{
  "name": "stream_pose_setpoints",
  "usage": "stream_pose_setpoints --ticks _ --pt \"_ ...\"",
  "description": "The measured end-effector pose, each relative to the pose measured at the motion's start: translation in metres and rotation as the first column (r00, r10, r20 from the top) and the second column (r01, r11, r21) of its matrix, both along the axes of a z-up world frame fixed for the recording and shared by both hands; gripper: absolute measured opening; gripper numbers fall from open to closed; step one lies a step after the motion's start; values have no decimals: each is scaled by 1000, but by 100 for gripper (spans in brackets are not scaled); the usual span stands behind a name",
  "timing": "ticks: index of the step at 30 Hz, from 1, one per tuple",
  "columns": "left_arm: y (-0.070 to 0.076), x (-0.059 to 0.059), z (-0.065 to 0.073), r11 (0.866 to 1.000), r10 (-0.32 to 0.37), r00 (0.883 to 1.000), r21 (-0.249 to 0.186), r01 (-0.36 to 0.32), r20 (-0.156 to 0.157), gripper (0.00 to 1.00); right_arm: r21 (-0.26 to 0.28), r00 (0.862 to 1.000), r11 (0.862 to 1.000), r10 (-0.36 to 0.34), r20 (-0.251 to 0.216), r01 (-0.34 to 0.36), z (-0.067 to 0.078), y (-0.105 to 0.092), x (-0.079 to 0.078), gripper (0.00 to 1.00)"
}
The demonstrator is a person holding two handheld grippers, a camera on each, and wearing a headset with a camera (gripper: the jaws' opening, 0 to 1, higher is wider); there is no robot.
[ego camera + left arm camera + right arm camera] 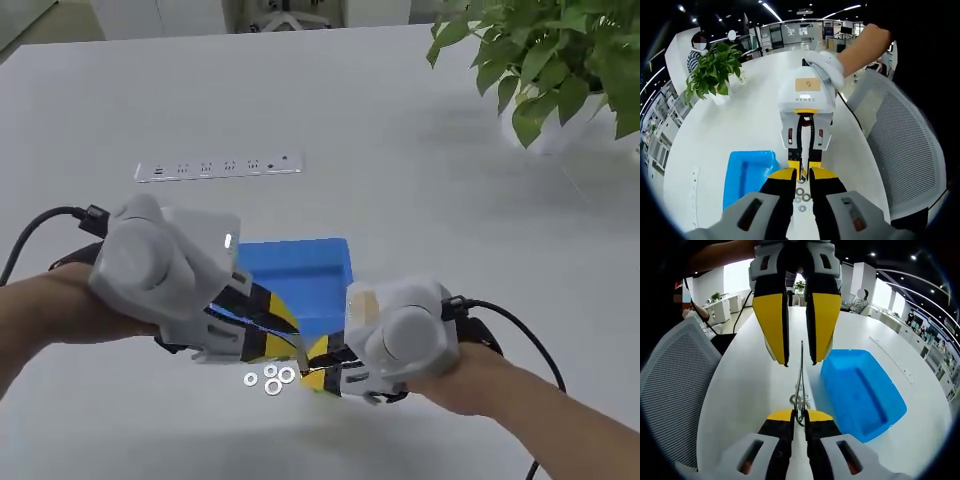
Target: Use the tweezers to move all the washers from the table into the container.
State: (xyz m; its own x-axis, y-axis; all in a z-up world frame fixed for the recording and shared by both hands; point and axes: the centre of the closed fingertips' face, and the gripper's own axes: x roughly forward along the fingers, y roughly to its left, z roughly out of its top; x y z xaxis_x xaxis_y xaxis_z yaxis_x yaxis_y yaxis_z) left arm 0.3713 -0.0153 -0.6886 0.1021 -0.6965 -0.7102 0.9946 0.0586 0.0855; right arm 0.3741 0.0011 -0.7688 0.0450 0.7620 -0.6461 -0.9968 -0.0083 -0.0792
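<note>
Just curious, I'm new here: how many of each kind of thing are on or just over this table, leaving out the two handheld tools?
washers: 4
blue container: 1
tweezers: 1
power strip: 1
potted plant: 1
Total: 8

A white power strip (218,168) lay well beyond the left tongs (293,338). A leafy potted plant (545,60) stood farther off, beyond and right of the right tongs (318,365). A grey mesh chair (900,145) stood behind both.

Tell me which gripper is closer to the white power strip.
Left. The left gripper is just this side of the power strip; the right gripper sits farther right, closer to the person.
</note>
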Motion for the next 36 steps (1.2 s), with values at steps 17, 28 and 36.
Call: stream_pose_setpoints --ticks 17,28,36 --pt "17 -3 17 966 186 981 -172 -193 -59 53 31 1000 1000 5 27 -6 26 2 7 9" --pt "34 0 26 915 301 950 -252 -314 -90 67 70 999 998 0 43 -3 47 10 25 9" --pt "45 -3 25 874 381 917 -279 -398 -114 76 82 998 997 -7 55 2 55 15 40 9"
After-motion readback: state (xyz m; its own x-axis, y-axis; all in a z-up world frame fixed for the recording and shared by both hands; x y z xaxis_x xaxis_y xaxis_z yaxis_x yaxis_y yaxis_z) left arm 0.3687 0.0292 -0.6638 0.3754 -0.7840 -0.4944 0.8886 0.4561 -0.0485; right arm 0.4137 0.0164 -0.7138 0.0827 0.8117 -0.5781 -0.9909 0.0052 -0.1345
